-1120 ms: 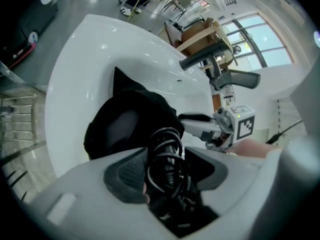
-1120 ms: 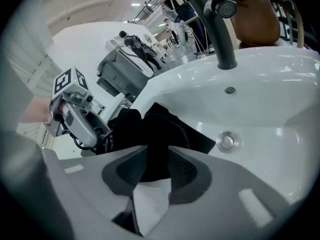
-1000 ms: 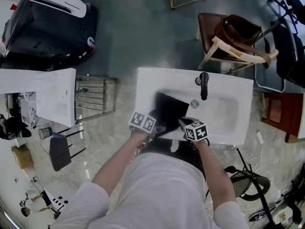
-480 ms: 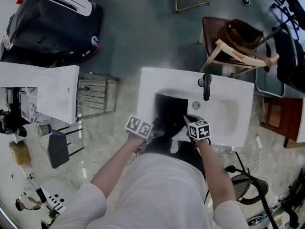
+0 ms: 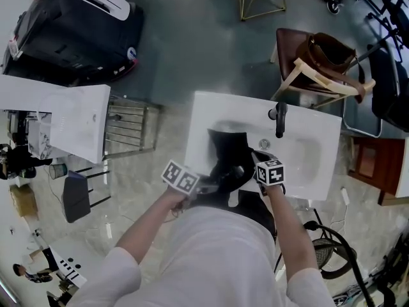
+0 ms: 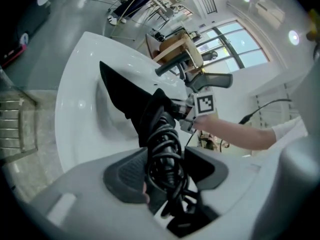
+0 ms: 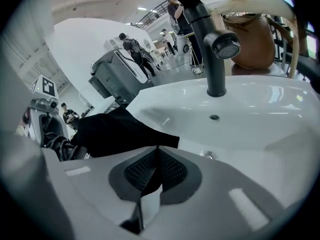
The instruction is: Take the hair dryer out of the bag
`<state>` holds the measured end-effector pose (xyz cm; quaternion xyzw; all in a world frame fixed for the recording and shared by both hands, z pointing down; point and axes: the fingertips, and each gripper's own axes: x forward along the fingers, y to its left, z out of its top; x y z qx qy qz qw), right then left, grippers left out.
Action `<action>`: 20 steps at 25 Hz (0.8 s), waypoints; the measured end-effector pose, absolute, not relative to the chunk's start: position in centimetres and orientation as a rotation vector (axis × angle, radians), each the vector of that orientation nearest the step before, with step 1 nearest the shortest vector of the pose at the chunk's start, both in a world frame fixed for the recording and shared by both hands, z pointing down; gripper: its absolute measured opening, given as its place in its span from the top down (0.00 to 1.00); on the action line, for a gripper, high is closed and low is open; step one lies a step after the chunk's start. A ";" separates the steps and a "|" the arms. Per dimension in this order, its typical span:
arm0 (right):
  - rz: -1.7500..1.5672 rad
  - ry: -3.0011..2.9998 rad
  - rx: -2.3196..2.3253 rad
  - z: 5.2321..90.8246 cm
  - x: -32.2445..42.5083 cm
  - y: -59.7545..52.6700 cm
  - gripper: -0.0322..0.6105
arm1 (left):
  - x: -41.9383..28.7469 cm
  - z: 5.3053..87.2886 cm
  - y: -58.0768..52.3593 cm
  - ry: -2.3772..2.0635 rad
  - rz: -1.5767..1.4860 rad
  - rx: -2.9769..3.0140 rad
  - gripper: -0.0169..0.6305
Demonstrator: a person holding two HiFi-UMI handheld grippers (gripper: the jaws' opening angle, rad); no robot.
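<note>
Hair dryer cord [image 6: 167, 154] between left fingers [image 6: 129, 173]

No legible words or numbers, left marker cube [image 5: 181, 177], right marker cube [image 5: 269, 172], patterns only

My shirt [image 5: 217, 254] is white and short-sleeved; my left gripper [image 6: 165, 171] and right gripper [image 7: 156, 170] are grey, with black-and-white marker cubes [image 5: 179, 176].

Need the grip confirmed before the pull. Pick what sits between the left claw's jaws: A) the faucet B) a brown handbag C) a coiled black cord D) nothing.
C: the left gripper view shows the left claw with its pads pressed on the coiled black cord, while the right claw pinches the edge of the bag.
</note>
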<state>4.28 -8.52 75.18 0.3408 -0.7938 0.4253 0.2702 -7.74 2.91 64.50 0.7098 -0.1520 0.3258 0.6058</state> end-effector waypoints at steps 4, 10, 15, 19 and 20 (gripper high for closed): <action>1.122 -2.137 0.946 74.8 4.3 -8.8 0.93 | -7.6 63.7 3.8 -0.300 0.742 1.667 0.61; 1.112 -2.139 1.027 73.8 4.2 -10.0 0.93 | -7.1 63.4 5.9 -0.172 0.768 1.699 0.61; 1.086 -2.111 1.041 74.1 4.4 -10.4 0.93 | -7.0 63.0 6.6 -0.120 0.740 1.729 0.61; 1.078 -2.075 1.033 74.4 4.4 -10.1 0.93 | -7.1 62.0 7.1 -0.073 0.717 1.750 0.61; 1.072 -2.073 1.038 74.3 4.3 -10.1 0.93 | -7.2 61.8 7.2 -0.062 0.716 1.750 0.61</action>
